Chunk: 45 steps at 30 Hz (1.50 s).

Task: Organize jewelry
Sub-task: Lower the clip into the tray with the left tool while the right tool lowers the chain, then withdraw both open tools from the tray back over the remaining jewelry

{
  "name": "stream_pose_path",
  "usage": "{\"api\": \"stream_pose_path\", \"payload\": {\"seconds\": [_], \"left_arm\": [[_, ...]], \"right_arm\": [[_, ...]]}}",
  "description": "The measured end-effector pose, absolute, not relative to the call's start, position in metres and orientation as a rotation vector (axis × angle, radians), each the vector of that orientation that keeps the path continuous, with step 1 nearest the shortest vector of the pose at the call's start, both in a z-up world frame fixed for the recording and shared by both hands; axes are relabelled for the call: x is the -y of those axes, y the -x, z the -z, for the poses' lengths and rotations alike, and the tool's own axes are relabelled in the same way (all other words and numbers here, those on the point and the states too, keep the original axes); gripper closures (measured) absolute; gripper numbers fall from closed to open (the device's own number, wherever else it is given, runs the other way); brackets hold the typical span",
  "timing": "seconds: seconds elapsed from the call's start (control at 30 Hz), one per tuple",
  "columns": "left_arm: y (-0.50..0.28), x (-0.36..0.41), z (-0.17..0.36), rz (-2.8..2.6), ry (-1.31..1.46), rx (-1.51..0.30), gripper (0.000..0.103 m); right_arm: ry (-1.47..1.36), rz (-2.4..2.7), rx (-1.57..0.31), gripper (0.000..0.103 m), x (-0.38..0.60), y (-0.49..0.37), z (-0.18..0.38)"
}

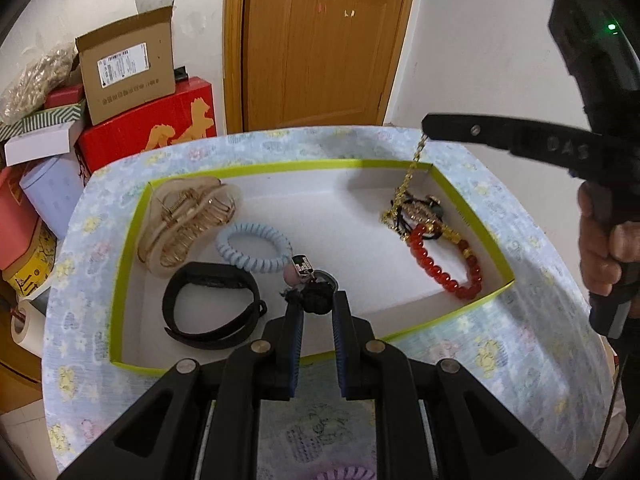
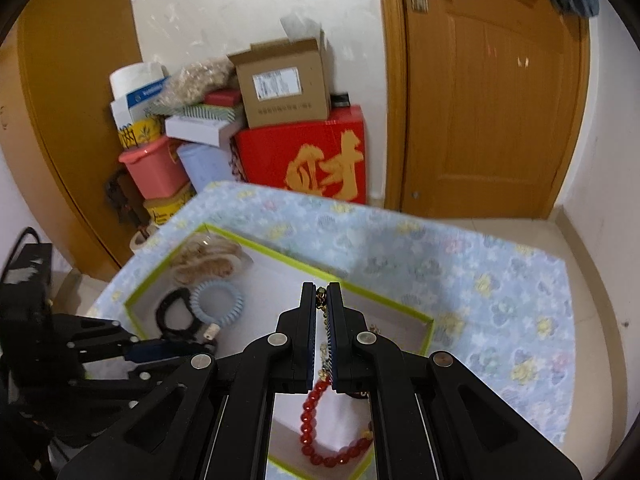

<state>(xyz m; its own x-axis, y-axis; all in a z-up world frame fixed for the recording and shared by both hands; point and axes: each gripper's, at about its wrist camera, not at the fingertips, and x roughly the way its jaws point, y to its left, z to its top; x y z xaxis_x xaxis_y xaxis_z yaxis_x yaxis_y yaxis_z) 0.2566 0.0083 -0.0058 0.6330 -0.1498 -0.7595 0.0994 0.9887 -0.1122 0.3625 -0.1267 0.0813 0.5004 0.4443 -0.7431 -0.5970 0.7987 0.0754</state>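
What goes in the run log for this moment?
left gripper: shut on black hair tie | right gripper: shut on gold chain | both over box

Green-rimmed white tray [image 1: 120, 248], holding: clear hair claw [image 1: 182, 226] at far left corner; pale blue coil hair tie [image 1: 254, 246] beside it; black strap [image 1: 212, 312] nearer; red bead bracelet [image 1: 444, 264] at right; gold chain [image 1: 406, 184] hanging taut above bracelet.
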Motion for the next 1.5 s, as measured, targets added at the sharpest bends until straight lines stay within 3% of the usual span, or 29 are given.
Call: {"api": "stream_pose_path", "payload": {"seconds": [0.43, 0.57, 0.8, 0.9, 1.07, 1.5], "left_arm": [[-0.262, -0.011, 0.012, 0.132, 0.059, -0.876, 0.086], [-0.259, -0.009, 0.011, 0.125, 0.056, -0.875, 0.086], [-0.249, -0.009, 0.001, 0.124, 0.073, -0.86, 0.085], [-0.237, -0.009, -0.007, 0.12, 0.078, -0.843, 0.081], [-0.21, -0.01, -0.02, 0.102, 0.08, -0.813, 0.081], [-0.125, -0.006, -0.029, 0.062, 0.108, -0.793, 0.081]], "right_arm": [[0.204, -0.593, -0.959, 0.098, 0.127, -0.379, -0.036], [0.198, -0.595, -0.953, 0.083, 0.13, -0.376, -0.038], [0.164, -0.581, -0.928, 0.082, 0.143, -0.36, -0.054], [0.15, -0.575, -0.906, 0.081, 0.152, -0.345, -0.066], [0.147, -0.573, -0.87, 0.077, 0.168, -0.304, -0.082], [0.119, -0.602, -0.857, 0.076, 0.191, -0.193, -0.089]]}}
